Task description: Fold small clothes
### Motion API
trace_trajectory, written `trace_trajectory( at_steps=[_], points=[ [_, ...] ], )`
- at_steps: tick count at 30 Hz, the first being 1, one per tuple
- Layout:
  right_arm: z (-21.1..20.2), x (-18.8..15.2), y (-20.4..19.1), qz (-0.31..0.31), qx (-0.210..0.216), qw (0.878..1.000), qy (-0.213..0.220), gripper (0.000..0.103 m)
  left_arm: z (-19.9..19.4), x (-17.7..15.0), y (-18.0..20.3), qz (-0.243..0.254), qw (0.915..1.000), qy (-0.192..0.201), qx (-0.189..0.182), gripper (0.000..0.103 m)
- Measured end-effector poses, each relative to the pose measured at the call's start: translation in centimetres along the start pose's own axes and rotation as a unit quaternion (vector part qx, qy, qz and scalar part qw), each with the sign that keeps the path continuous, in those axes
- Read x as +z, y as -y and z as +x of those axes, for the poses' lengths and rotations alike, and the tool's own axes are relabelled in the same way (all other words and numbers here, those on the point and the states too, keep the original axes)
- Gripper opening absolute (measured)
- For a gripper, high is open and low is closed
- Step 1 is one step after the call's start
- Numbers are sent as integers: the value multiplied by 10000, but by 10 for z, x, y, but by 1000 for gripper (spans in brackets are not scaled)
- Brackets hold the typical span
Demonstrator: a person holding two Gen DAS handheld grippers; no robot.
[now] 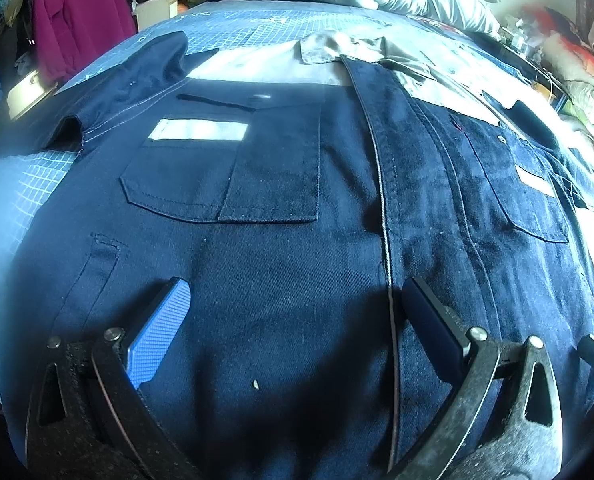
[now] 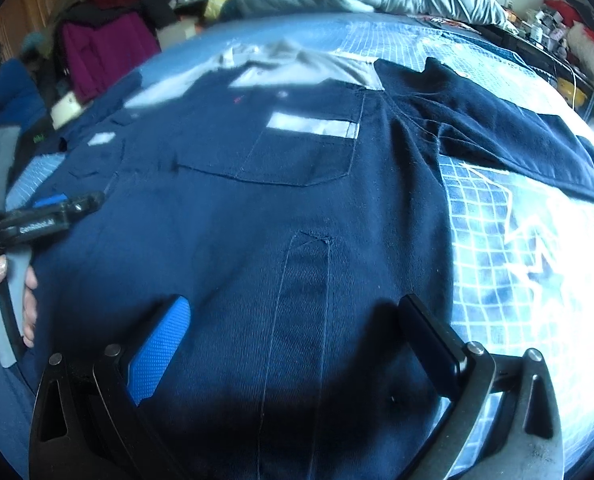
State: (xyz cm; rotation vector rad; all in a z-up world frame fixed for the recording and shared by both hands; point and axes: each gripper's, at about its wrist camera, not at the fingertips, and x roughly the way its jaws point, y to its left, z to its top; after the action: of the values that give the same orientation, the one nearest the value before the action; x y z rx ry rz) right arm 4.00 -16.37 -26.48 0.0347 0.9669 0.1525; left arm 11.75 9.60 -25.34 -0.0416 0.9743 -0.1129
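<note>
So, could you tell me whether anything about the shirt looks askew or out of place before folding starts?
Mostly fine: the navy shirt lies flat, front up, on the blue grid mat. The one untidy bit is its grey collar, rumpled and bunched rather than flat. Both sleeves lie spread outward. Both grippers, left and right, are open above it.

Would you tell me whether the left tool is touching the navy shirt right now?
Cannot tell. The left wrist view shows the left tool open over the navy shirt, but neither view shows plain contact or a gap beneath the fingers.
</note>
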Motion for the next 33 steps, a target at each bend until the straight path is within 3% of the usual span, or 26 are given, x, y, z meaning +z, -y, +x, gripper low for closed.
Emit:
trace_trajectory(
  at_steps=[8, 11, 14, 16, 20, 23, 25, 28, 31, 33],
  points=[
    [-6, -8, -12, -541, -109, 9976, -417, 103, -3, -3, 1, 43, 10000, -60, 9, 103],
    [-12, -5, -13, -739, -210, 9953, -588, 103, -7, -1, 4, 47, 9997, -22, 224, 103],
    [-33, 1, -4, -807, -347, 9953, -405, 103, -12, 4, 12, 154, 9985, 145, 497, 103],
    [-53, 10, 15, -637, -341, 9972, -204, 103, -17, 10, 17, 189, 9982, 319, 471, 103],
    [-91, 40, 101, 251, -322, 9988, 253, 103, -20, 31, 25, 198, 9975, 593, 343, 103],
    [-109, 64, 199, 1112, -578, 9906, 547, 103, -10, 47, 32, 210, 9974, 647, 250, 103],
    [-115, 74, 276, 1910, -599, 9772, 711, 103, -1, 56, 37, 247, 9973, 662, 179, 103],
    [-117, 74, 380, 3053, -491, 9469, 882, 103, 11, 63, 46, 326, 9978, 555, 130, 103],
    [-106, 71, 452, 3639, -610, 9253, 876, 103, 21, 67, 50, 362, 9984, 406, 121, 103],
    [-94, 71, 481, 3880, -401, 9166, 873, 102, 25, 68, 51, 346, 9988, 306, 130, 103]
  ],
)
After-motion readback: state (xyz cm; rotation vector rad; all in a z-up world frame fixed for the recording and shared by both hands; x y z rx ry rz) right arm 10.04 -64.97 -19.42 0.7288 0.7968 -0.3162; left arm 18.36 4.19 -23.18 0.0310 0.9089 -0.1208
